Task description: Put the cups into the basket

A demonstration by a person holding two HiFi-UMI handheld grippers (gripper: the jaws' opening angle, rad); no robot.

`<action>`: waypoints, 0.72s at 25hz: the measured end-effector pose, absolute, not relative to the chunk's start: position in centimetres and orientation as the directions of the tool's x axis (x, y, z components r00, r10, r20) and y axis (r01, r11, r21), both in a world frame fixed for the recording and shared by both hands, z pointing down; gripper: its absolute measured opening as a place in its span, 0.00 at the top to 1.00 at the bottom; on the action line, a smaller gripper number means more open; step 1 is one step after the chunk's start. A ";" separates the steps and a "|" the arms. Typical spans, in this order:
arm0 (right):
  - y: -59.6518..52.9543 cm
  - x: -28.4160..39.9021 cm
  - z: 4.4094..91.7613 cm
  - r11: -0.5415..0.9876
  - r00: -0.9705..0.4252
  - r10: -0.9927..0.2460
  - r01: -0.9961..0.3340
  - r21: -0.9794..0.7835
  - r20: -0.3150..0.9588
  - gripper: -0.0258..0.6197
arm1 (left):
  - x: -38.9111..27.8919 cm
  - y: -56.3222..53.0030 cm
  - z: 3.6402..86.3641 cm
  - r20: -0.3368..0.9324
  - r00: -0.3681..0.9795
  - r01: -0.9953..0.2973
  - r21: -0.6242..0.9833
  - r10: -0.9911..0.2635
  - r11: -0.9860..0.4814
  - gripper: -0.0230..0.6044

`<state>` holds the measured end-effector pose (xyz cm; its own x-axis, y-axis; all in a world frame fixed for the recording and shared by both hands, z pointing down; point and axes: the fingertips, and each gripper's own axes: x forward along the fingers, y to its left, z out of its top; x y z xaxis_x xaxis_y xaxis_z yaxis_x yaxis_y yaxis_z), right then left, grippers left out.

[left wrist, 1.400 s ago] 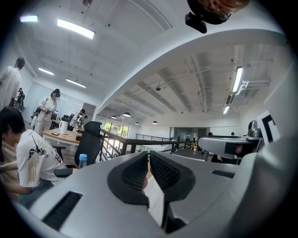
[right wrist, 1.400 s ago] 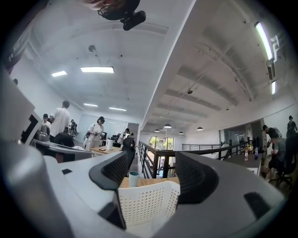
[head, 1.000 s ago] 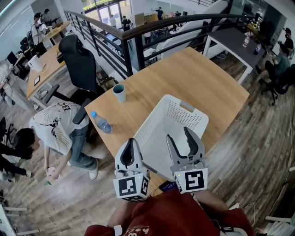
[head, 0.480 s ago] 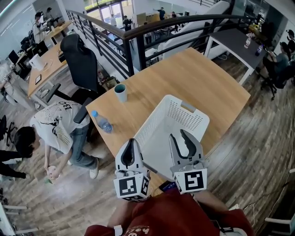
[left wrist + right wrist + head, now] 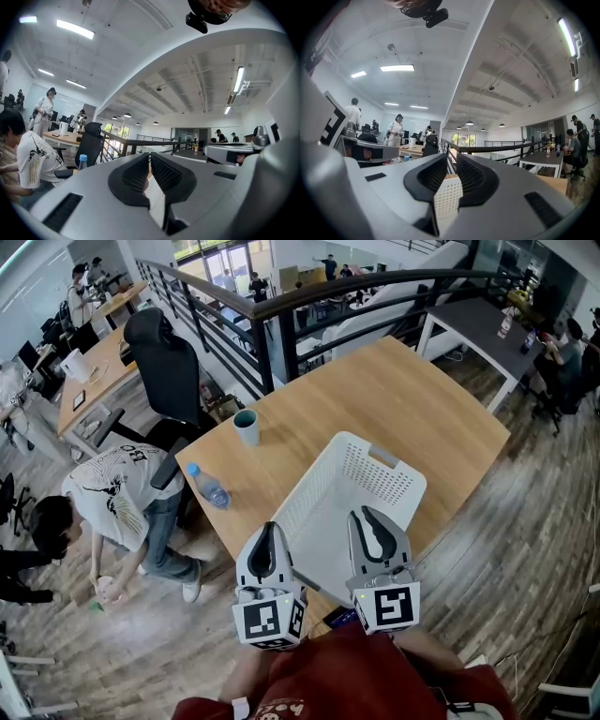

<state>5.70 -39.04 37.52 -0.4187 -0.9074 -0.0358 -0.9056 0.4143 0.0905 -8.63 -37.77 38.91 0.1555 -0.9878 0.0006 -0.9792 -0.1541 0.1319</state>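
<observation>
A single teal cup (image 5: pixel 246 427) stands upright near the far left corner of the wooden table (image 5: pixel 412 399). The white perforated basket (image 5: pixel 307 478) sits at the table's near edge and holds nothing. Both grippers hover low over the basket's near end, far from the cup. My left gripper (image 5: pixel 270 527) is shut with nothing in it. The jaws of my right gripper (image 5: pixel 368 512) are closing with a narrow gap left and nothing between them. Through each gap, in the left gripper (image 5: pixel 150 157) and right gripper (image 5: pixel 452 159) views, only the basket (image 5: pixel 447 199) shows.
A water bottle (image 5: pixel 206 487) with a blue cap lies on the table's left edge. A person (image 5: pixel 112 498) crouches on the floor left of the table, beside a black office chair (image 5: pixel 164 371). A dark railing (image 5: pixel 309 306) runs behind the table.
My right gripper's jaws have drawn together from wide apart to a narrow gap. The left gripper, cup and basket have stayed where they were.
</observation>
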 end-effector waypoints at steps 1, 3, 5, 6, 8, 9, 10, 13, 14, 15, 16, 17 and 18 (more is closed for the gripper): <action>-39.0 5.7 37.6 0.412 -0.417 -0.909 -0.906 0.098 -0.028 0.86 | -8.6 -37.7 38.8 -0.001 0.158 -0.979 0.130 -0.988 -0.156 0.93; -39.1 5.7 37.8 0.410 -0.414 -0.910 -0.905 0.108 -0.016 0.87 | -8.4 -37.7 38.7 -0.004 0.160 -0.979 0.125 -0.987 -0.160 0.93; -39.2 5.7 37.8 0.412 -0.415 -0.910 -0.905 0.106 -0.012 0.88 | -8.4 -37.6 38.6 -0.004 0.162 -0.979 0.124 -0.987 -0.161 0.93; -39.2 5.8 37.9 0.412 -0.415 -0.910 -0.905 0.102 -0.008 0.88 | -8.3 -37.6 38.6 -0.004 0.162 -0.979 0.124 -0.987 -0.162 0.93; -39.2 5.8 38.1 0.417 -0.419 -0.908 -0.903 0.105 -0.001 0.89 | -8.3 -37.6 38.7 -0.003 0.163 -0.979 0.123 -0.987 -0.163 0.93; -39.2 5.7 38.1 0.418 -0.420 -0.907 -0.902 0.107 0.001 0.90 | -8.3 -37.5 38.7 -0.003 0.163 -0.979 0.123 -0.987 -0.163 0.93; -39.2 5.7 38.2 0.417 -0.419 -0.908 -0.903 0.105 0.005 0.91 | -8.3 -37.5 38.7 -0.004 0.163 -0.979 0.123 -0.987 -0.163 0.93; -39.2 5.8 38.2 0.408 -0.409 -0.913 -0.908 0.098 0.009 0.91 | -8.2 -37.4 38.5 -0.008 0.164 -0.979 0.121 -0.986 -0.164 0.93; -39.2 5.8 38.2 0.406 -0.407 -0.913 -0.909 0.096 0.009 0.92 | -8.2 -37.4 38.5 -0.008 0.165 -0.979 0.120 -0.986 -0.165 0.93; -39.2 5.8 38.2 0.406 -0.407 -0.913 -0.909 0.095 0.010 0.92 | -8.1 -37.4 38.5 -0.006 0.167 -0.979 0.120 -0.986 -0.166 0.93; -39.2 5.8 38.2 0.406 -0.407 -0.913 -0.909 0.095 0.011 0.93 | -8.1 -37.4 38.6 -0.002 0.168 -0.979 0.119 -0.986 -0.167 0.93; -39.2 5.8 38.2 0.407 -0.407 -0.913 -0.909 0.094 0.011 0.93 | -8.0 -37.3 38.7 0.000 0.169 -0.979 0.119 -0.986 -0.168 0.93; -39.2 5.8 38.1 0.407 -0.408 -0.913 -0.909 0.092 0.010 0.93 | -8.0 -37.3 38.7 0.000 0.171 -0.978 0.119 -0.985 -0.169 0.93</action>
<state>5.83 -39.16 38.13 -0.4082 -0.9128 0.0101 -0.9086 0.4073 0.0923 -7.96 -37.32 38.70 0.1706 -0.9853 -0.0001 -0.9784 -0.1694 0.1188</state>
